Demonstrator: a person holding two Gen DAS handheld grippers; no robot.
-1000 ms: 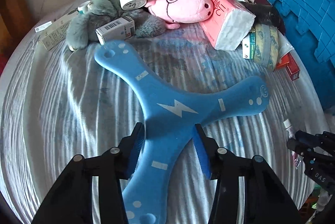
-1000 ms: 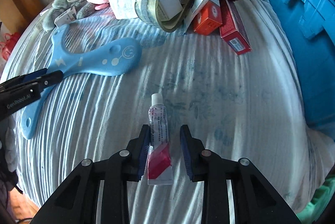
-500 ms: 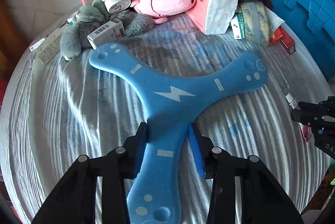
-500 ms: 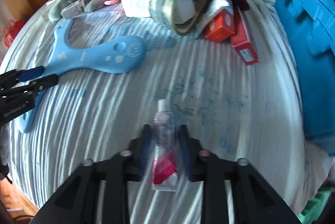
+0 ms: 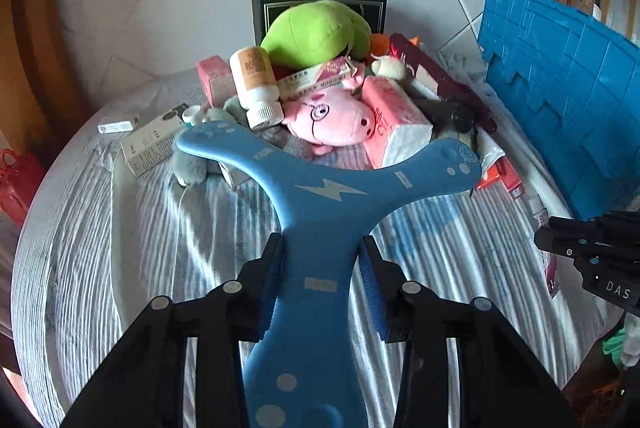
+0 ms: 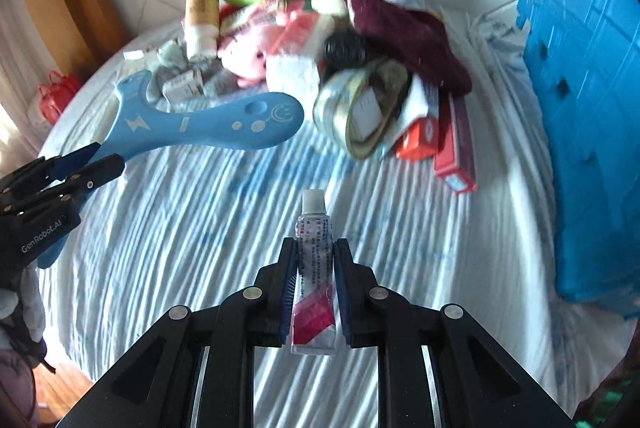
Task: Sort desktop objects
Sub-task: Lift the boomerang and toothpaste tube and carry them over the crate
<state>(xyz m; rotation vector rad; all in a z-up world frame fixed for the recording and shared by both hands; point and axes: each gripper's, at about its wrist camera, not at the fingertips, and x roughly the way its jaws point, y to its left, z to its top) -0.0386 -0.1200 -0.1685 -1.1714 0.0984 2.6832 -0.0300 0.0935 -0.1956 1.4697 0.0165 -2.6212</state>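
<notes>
My left gripper (image 5: 322, 260) is shut on one arm of a blue three-armed foam boomerang (image 5: 328, 196) and holds it lifted above the striped cloth; it also shows in the right wrist view (image 6: 208, 128). My right gripper (image 6: 314, 260) is shut on a small white and red tube (image 6: 314, 268) with a white cap, raised off the cloth. The right gripper shows at the right edge of the left wrist view (image 5: 592, 248).
A pile at the back holds a green plush (image 5: 316, 28), pink pig plush (image 5: 332, 116), pill bottle (image 5: 258, 84), pink tissue pack (image 5: 396, 124), tape roll (image 6: 368, 108), red boxes (image 6: 440, 140) and a maroon cloth (image 6: 400, 24). A blue crate (image 6: 588, 108) stands at the right.
Both grippers have closed and lifted: the boomerang has risen off the cloth in the left gripper, and the tube has risen in the right gripper. Both views now tilt up toward the pile.
</notes>
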